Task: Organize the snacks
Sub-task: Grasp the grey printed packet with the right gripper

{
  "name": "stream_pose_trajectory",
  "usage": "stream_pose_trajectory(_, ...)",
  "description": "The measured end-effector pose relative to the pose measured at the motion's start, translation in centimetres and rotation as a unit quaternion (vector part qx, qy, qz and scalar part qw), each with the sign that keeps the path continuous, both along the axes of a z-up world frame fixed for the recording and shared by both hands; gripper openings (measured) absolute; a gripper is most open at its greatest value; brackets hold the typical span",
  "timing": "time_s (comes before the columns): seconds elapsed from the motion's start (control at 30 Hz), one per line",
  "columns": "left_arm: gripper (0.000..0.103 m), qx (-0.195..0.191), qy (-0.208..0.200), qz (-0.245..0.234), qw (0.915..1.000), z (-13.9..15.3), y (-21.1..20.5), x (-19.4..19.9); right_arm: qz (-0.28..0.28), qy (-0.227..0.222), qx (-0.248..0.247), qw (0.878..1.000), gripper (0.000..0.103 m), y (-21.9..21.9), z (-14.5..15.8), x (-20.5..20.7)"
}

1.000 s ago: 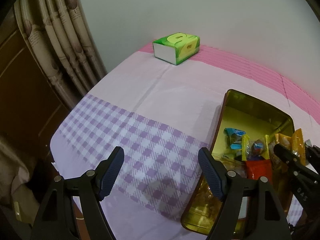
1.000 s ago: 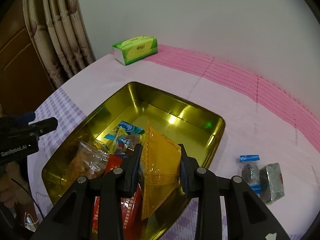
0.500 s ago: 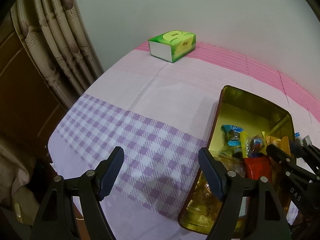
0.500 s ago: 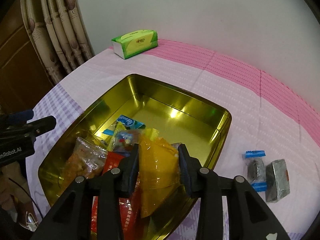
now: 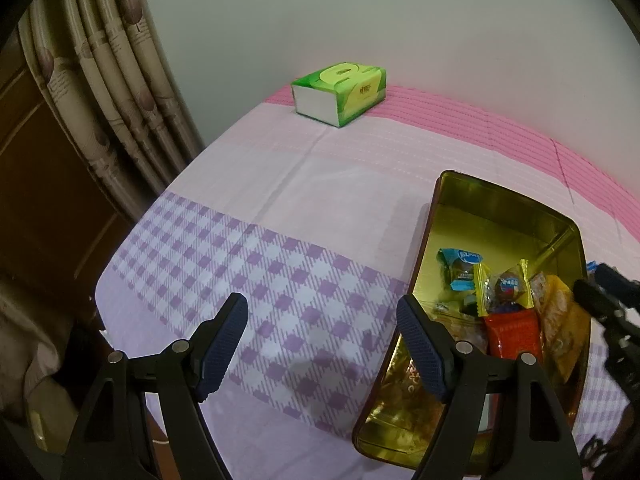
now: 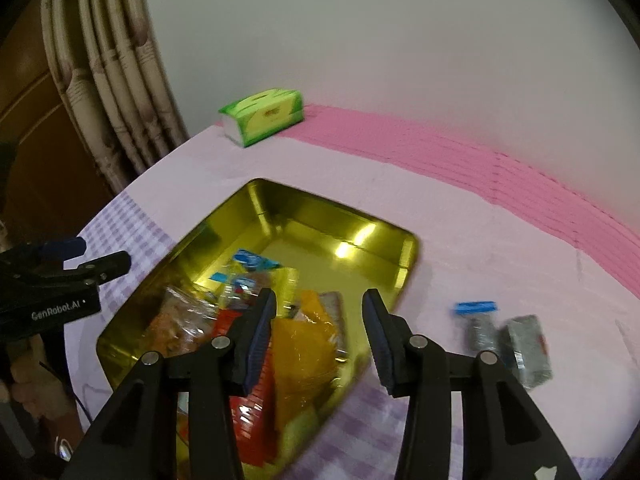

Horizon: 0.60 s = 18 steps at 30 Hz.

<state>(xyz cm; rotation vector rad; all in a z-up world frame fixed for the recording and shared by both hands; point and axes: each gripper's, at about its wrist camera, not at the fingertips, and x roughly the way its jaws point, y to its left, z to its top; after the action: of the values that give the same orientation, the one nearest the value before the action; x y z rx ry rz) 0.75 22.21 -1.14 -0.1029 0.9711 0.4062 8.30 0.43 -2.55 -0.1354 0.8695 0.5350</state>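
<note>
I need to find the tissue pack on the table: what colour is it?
Green, yellow accents; clearest in the left wrist view.

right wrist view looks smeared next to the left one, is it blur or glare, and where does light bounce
Right wrist view: motion blur, smearing the green tissue box and the two wrapped snacks on the cloth; bright glare spots on the gold tin far wall. Left wrist view: sharp, no hot spots on the tin, fisheye bending of the curtain and table edge.

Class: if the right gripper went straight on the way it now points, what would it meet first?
Probably the orange packet lying in the gold tin; the right gripper, jaws opening, sits just above it, though depth is unclear.
</note>
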Motion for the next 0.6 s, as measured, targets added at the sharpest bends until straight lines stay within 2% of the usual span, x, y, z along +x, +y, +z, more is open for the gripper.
stream_pose_trajectory(0.4, 0.077, 0.008, 0.002, -0.003, 1.0000, -0.1, -0.2, -0.1, -0.092, 0.001, -0.054, 0.994, 0.043, -10.7, -1.3, 2.3)
stream_pose_trajectory(0.6, 0.078, 0.021, -0.007, -0.002, 0.9997, 0.0, -0.3, -0.1, -0.110, 0.024, -0.056, 0.992, 0.043, -13.4, -3.0, 3.3)
